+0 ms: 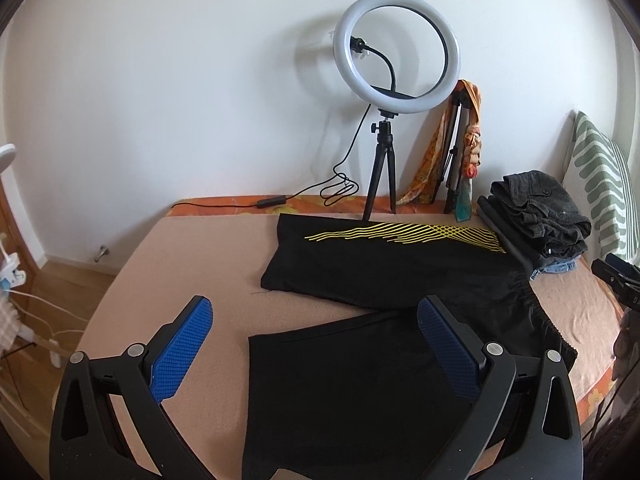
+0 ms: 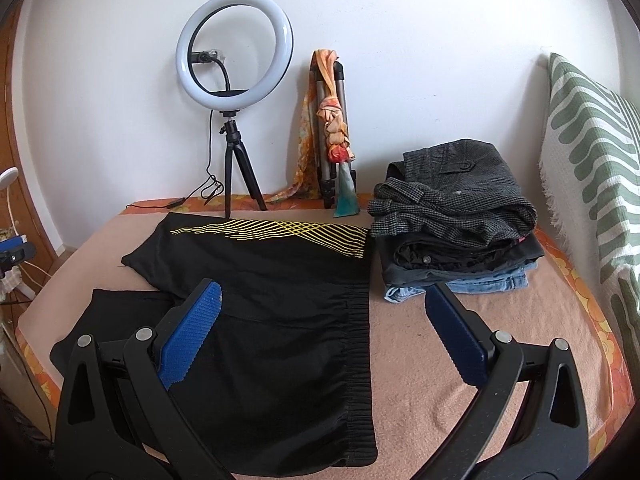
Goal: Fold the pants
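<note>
Black pants (image 1: 360, 280) with a yellow line pattern lie spread flat on the peach blanket (image 1: 168, 264) on the bed; they also show in the right wrist view (image 2: 280, 320). Their two legs point left and the elastic waistband (image 2: 360, 340) is at the right. My left gripper (image 1: 316, 320) is open and empty, hovering above the near leg's hem. My right gripper (image 2: 324, 300) is open and empty, hovering above the waistband. Part of the right gripper (image 1: 616, 276) shows at the left view's right edge.
A stack of folded clothes (image 2: 452, 216) sits at the right of the pants. A ring light on a tripod (image 2: 234, 80) and a folded tripod with a scarf (image 2: 332, 132) stand at the wall. A green-patterned pillow (image 2: 592, 160) is at the far right. The bed's left edge drops to the floor.
</note>
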Demonstrator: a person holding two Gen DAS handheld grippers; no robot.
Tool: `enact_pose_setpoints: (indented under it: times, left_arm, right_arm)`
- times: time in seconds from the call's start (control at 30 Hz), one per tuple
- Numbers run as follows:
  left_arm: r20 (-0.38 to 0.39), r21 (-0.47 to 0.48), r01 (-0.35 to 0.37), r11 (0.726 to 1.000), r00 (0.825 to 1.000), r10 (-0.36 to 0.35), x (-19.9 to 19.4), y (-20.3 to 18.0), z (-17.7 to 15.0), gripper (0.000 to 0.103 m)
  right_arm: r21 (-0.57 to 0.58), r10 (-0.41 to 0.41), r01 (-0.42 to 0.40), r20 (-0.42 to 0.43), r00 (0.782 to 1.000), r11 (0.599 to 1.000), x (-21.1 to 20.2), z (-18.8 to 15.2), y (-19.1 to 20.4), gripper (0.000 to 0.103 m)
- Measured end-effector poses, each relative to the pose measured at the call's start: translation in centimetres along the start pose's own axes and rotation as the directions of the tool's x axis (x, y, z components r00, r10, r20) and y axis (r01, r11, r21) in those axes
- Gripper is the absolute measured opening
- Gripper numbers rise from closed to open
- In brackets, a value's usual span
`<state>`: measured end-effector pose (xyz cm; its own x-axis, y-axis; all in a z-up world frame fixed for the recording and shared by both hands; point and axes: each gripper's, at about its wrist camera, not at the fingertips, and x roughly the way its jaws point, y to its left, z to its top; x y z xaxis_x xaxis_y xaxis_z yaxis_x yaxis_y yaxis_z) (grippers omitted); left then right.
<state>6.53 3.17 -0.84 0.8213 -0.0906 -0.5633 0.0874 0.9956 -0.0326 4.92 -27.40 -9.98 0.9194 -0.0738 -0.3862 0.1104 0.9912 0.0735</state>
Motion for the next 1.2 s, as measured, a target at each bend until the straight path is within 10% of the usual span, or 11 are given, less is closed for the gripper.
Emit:
enact_pose_setpoints:
  times: [0.4, 1.2]
  left_arm:
    - [-0.093, -0.037, 0.069, 0.997, 0.993, -0.072, 6.2, 4.3, 4.4, 0.063]
    - [-0.347, -0.135, 0.137, 0.981, 0.921, -0.176, 28.1, 6.4, 10.6, 0.055]
  right_arm:
    - [-0.016, 0.123, -0.124, -0.029, 0.992, 0.992, 3.8, 3.2, -0.1, 0.103]
    - [-0.137, 0.185, -0.264, -0.422, 0.888, 0.955, 28.1, 11.4, 4.1, 0.092]
